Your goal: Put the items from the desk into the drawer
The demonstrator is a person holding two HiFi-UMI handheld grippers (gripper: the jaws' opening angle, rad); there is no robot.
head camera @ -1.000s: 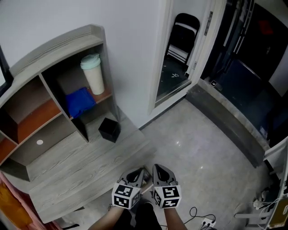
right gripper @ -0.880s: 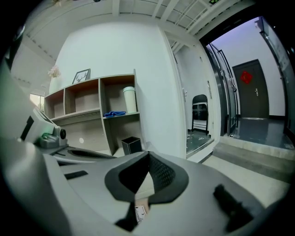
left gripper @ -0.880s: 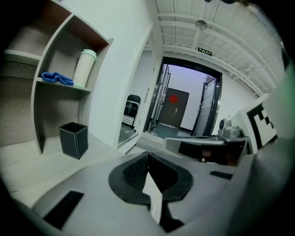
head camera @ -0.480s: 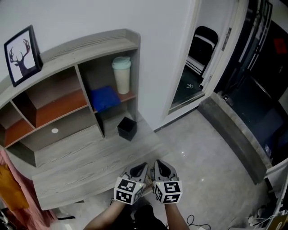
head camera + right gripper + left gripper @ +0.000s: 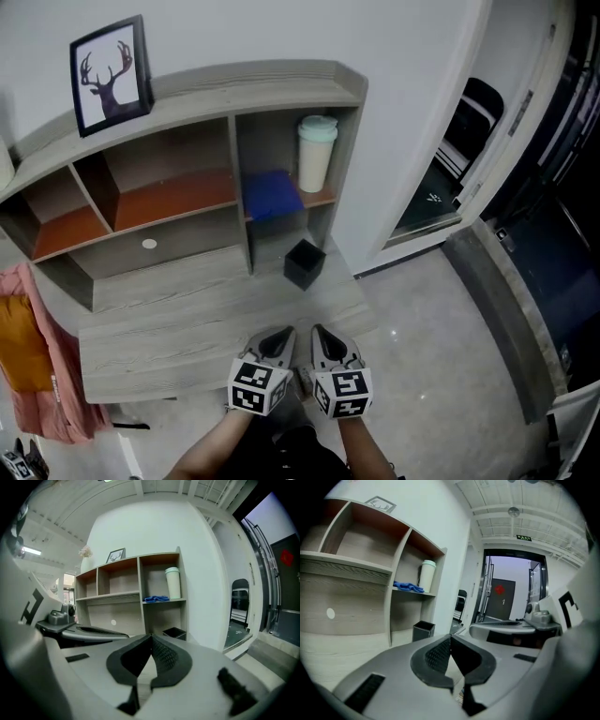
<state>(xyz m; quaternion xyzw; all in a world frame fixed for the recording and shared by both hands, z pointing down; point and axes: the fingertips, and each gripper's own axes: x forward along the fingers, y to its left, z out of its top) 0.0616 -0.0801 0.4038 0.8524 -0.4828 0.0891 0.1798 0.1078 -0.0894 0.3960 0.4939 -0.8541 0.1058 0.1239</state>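
Both grippers sit side by side at the near edge of the table [image 5: 178, 323]; left gripper [image 5: 275, 339] jaws clenched, pads meeting, nothing between them; right gripper [image 5: 322, 337] jaws likewise closed and empty.

Task items, all ahead of the jaws and well apart from them:
- black box [image 5: 305, 263]: on the table, nearest item ahead of both jaw pairs, at the foot of the shelf unit; open-topped, looks rigid and light; judged best taken by one wall, one jaw inside and one outside; should not slip much.
- blue cloth [image 5: 272, 194]: on the shelf beyond and above the box; soft and limp; pinch a raised fold, expect it to drape and drag.
- tumbler [image 5: 316, 153]: upright on the same shelf, just beside the cloth; smooth, tall, probably the heaviest; likely to slide or tip; grip round the body below the lid, jaws level.
- small white disc [image 5: 149, 244]: in the lower left bay; too small to identify.

Framed deer picture [image 5: 111, 75] stands on top of the shelf unit; no drawer visible in any view.
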